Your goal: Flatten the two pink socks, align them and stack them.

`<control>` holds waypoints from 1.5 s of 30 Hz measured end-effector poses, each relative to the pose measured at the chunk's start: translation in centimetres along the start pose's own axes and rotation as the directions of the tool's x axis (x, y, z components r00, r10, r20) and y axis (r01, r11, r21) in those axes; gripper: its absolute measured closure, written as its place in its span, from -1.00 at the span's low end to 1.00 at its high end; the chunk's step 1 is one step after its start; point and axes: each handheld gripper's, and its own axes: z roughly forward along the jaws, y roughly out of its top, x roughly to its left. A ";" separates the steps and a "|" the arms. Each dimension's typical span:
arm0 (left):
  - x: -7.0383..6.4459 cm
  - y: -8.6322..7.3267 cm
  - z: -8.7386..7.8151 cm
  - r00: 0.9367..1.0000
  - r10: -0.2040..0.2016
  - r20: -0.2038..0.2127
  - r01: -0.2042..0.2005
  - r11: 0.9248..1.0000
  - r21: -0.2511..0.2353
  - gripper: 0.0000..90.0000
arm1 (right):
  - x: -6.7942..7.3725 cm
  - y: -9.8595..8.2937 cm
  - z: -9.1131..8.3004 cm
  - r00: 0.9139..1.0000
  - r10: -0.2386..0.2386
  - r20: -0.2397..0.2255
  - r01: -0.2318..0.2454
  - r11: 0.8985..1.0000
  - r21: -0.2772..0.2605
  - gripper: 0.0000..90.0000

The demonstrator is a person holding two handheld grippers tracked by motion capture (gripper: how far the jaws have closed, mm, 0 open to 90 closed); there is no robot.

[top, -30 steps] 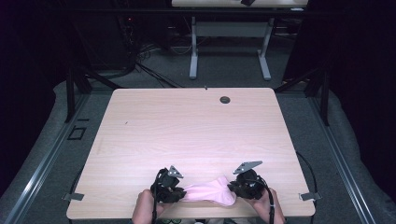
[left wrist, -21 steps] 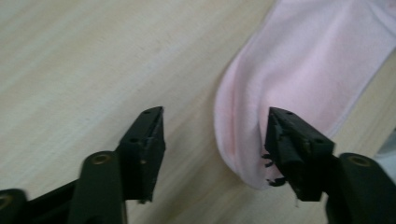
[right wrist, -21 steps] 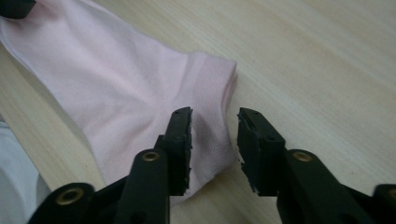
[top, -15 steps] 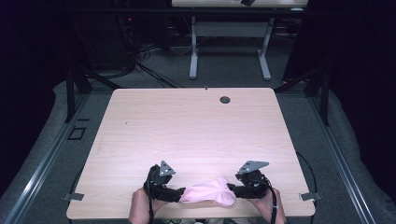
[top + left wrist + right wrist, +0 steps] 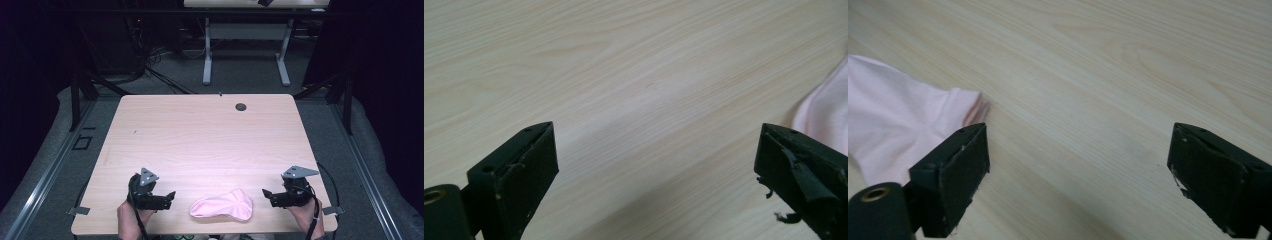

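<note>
Pink sock (image 5: 222,205) lying free near the table's (image 5: 210,135) front edge, between my two grippers.

Bare pale wood grain surrounds it; a small dark round grommet (image 5: 241,106) sits far off at the back. The sock is soft, limp knit, long axis running left to right, its wider end toward my right gripper (image 5: 266,193). My left gripper (image 5: 171,195) and the right both gape wide, holding nothing.

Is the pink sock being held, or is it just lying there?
Lying flat, let go. The pink sock rests on the table, between the open left gripper and right gripper, touching neither.
</note>
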 end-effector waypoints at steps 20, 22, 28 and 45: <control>6.8 -4.6 0.9 0.978 -0.151 -0.145 0.157 0.987 0.027 -1.00 | -5.6 -3.3 1.1 0.985 0.117 0.124 -0.121 0.992 0.026 -0.99; 7.6 -4.9 1.1 0.973 -0.164 -0.165 0.168 0.986 0.012 -1.00 | -6.1 -3.6 1.5 0.981 0.124 0.148 -0.129 0.991 0.027 -1.00; 8.6 -5.6 1.8 0.970 -0.173 -0.173 0.177 0.984 0.012 -1.00 | -6.9 -4.1 2.2 0.978 0.133 0.158 -0.140 0.990 0.030 -1.00; 9.3 -5.7 2.3 0.970 -0.168 -0.174 0.165 0.986 -0.036 -1.00 | -7.3 -4.8 2.7 0.977 0.125 0.172 -0.126 0.992 -0.001 -1.00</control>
